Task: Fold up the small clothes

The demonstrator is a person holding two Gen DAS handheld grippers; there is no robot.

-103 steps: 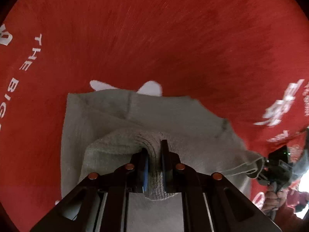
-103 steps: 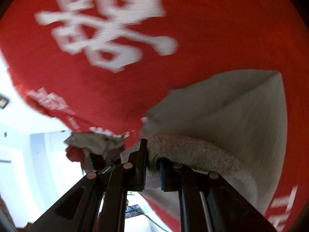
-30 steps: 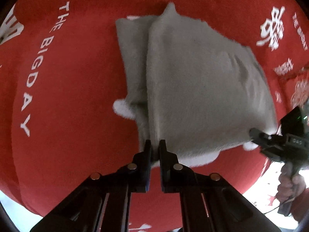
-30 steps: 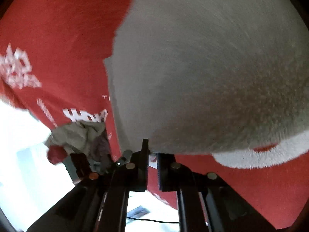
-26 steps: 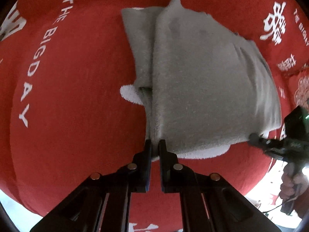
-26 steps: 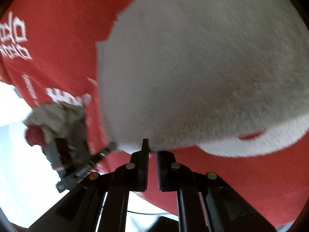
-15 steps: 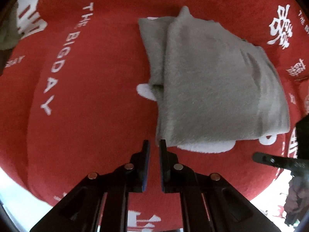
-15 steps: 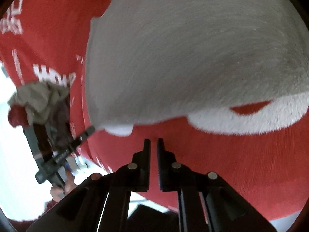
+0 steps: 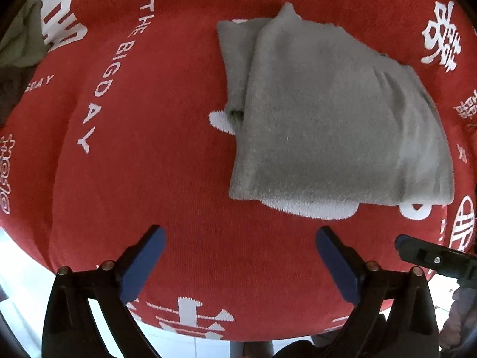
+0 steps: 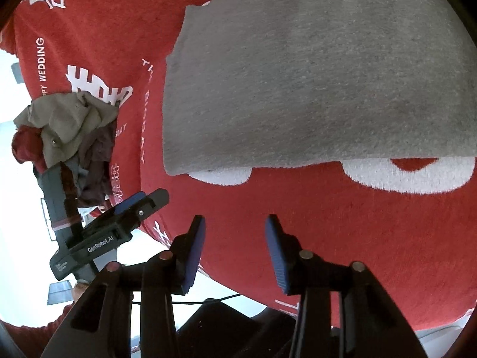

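A grey folded garment [image 9: 328, 113] lies flat on the red cloth-covered table [image 9: 149, 164]; it also fills the upper part of the right wrist view [image 10: 313, 83]. My left gripper [image 9: 238, 256] is open and empty, a little back from the garment's near edge. My right gripper [image 10: 235, 238] is open and empty, also just short of the near edge. The left gripper shows in the right wrist view [image 10: 140, 203], and the right gripper's finger shows at the right of the left wrist view [image 9: 432, 256].
A heap of crumpled clothes [image 10: 68, 137], olive, maroon and red, sits at the table's left end; it also shows in the left wrist view [image 9: 18, 47]. The table's near edge [image 9: 179, 331] runs just below both grippers, with pale floor beyond.
Both grippers have let go of the grey garment, opened wide and drawn back from its near edge. The garment now lies folded and flat on the table.
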